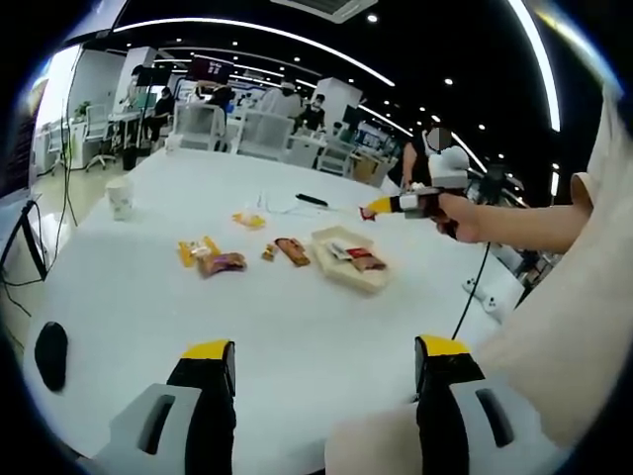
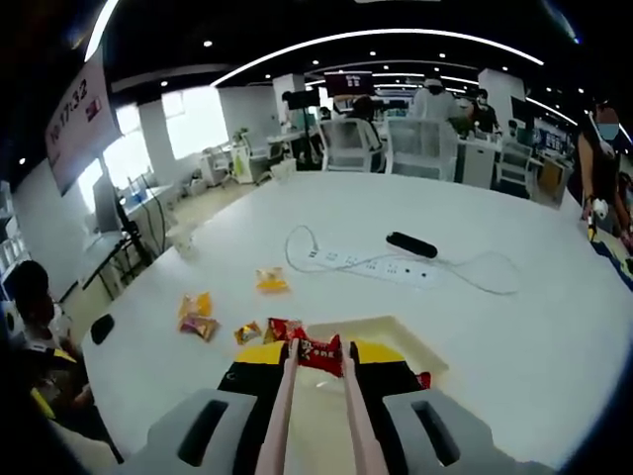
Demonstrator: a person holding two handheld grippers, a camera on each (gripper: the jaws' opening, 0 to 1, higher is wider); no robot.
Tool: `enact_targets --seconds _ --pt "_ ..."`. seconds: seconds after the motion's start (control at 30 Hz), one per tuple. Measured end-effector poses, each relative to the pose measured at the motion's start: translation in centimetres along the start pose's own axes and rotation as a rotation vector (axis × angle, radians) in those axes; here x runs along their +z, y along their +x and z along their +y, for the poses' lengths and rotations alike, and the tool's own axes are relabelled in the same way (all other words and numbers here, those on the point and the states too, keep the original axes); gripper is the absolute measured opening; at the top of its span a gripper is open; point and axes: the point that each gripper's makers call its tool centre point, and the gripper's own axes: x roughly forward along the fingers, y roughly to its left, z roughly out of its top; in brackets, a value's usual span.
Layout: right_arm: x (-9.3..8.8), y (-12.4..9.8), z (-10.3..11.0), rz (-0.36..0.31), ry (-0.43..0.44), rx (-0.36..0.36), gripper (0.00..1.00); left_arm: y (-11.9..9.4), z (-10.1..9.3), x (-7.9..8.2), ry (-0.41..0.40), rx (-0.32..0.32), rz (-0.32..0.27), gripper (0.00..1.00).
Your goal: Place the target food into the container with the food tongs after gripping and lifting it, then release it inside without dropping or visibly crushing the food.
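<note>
Red-wrapped snack (image 2: 318, 353) sits pinched at the tips of the pink food tongs (image 2: 315, 416) squeezed by my right gripper (image 2: 315, 381), directly above the beige container (image 2: 396, 341), so I judge release comes next, while my left gripper (image 1: 324, 371) hangs open, empty.

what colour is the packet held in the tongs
Red, with some white print; the packet shows best in the right gripper view.

A white power strip (image 2: 371, 264) with its cable lies on the white counter (image 2: 514, 327), a black remote (image 2: 410, 244) just beyond it. A paper cup (image 1: 120, 197) stands near the counter's edge.
</note>
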Motion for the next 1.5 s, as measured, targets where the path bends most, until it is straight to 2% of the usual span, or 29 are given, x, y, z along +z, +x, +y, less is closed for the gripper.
enact_targets --seconds 1.5 --pt "0.4 -0.8 1.2 0.010 -0.016 0.013 0.26 0.4 -0.2 -0.2 -0.004 -0.008 0.006 0.73"
